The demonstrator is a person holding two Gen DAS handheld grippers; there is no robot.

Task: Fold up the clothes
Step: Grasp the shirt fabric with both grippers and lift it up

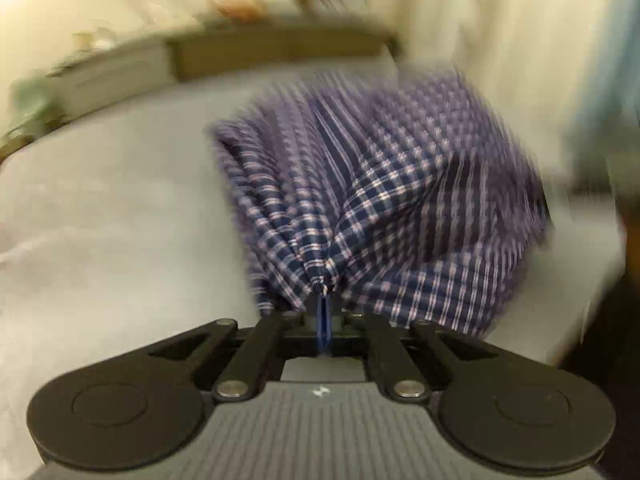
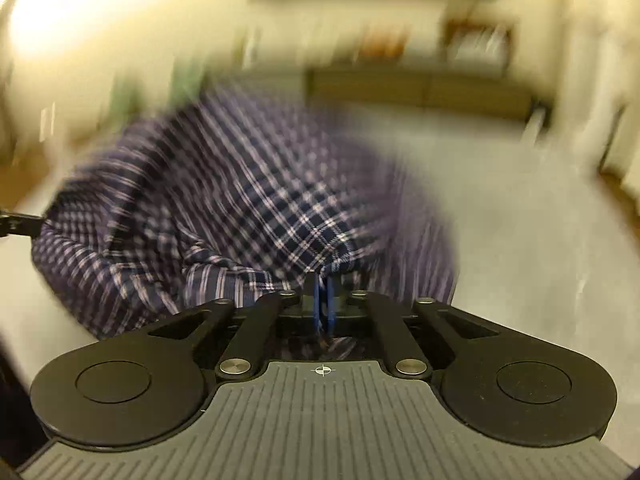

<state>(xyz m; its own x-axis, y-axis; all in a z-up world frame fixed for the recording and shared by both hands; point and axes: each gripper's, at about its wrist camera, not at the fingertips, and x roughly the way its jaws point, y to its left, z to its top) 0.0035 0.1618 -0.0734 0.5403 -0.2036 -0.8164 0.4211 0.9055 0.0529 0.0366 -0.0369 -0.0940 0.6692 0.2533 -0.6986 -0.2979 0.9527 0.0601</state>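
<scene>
Left wrist view, much smeared by motion: pale grey bed surface [image 1: 100, 208] fills the left and centre; beyond it a low wooden headboard or shelf [image 1: 280, 50], items on top too blurred to name; the navy-and-white checked garment [image 1: 380, 200] bunches up from the middle toward the right, bulging above the bed, its folds fanning out from one gathered point; the left gripper [image 1: 323, 304] has its fingers pressed nearly together, pinching that gathered cloth at the tips; cream curtain or wall at far right, cannot tell which. Right wrist view, also smeared: at the far left edge a dark piece of hardware [image 2: 18, 222] meets the garment's edge, likely the other gripper but too little shows to be sure; the checked garment [image 2: 224, 200] lies heaped left of centre, partly raised off the bed surface [image 2: 520, 220]; the right gripper [image 2: 324, 292] has its blue-edged fingers drawn close, a fold of the cloth nipped between them, more fabric showing beneath the linkage; wooden furniture [image 2: 420, 88] runs across the back right.
</scene>
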